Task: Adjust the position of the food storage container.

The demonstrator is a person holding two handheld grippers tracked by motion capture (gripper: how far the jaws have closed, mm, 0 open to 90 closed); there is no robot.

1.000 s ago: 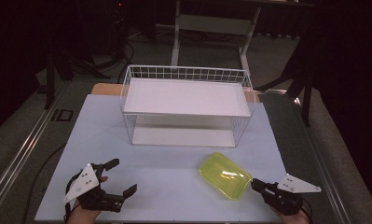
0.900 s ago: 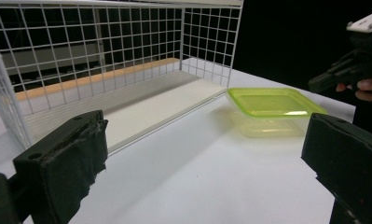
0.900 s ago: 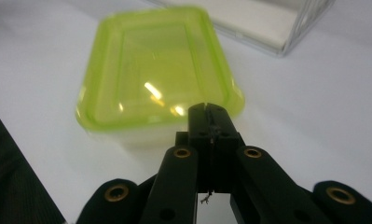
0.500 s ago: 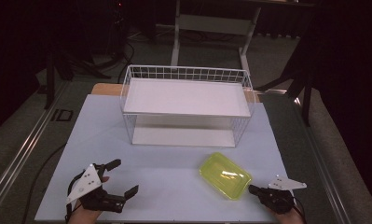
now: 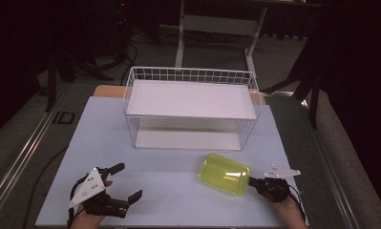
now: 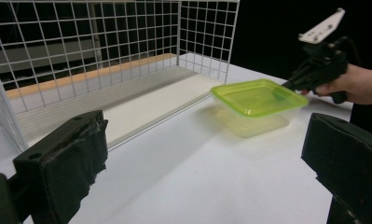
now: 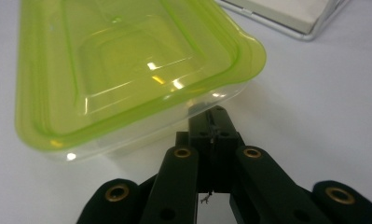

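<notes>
Yellow-green translucent plastic container [image 5: 225, 173] sits on the white table [image 5: 169, 191] before the white wire basket [image 5: 190, 107]; the right gripper [image 5: 255, 182], jaws together, has drawn back and lowered at its near corner, seemingly pinching the rim; left gripper [image 5: 123, 181] rests apart, idle; lifting likely follows.

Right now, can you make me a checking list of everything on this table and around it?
Surface: white table, flat.
Job's things: yellow-green lidded container in front of the white wire basket.
Clutter: nothing seen.
Grippers: left gripper open, holding nothing; right gripper shut, its tips at the container's edge.
Cables: one black cable trails off the table's left side.
Surroundings: dark room, grey floor, stand legs behind.
</notes>
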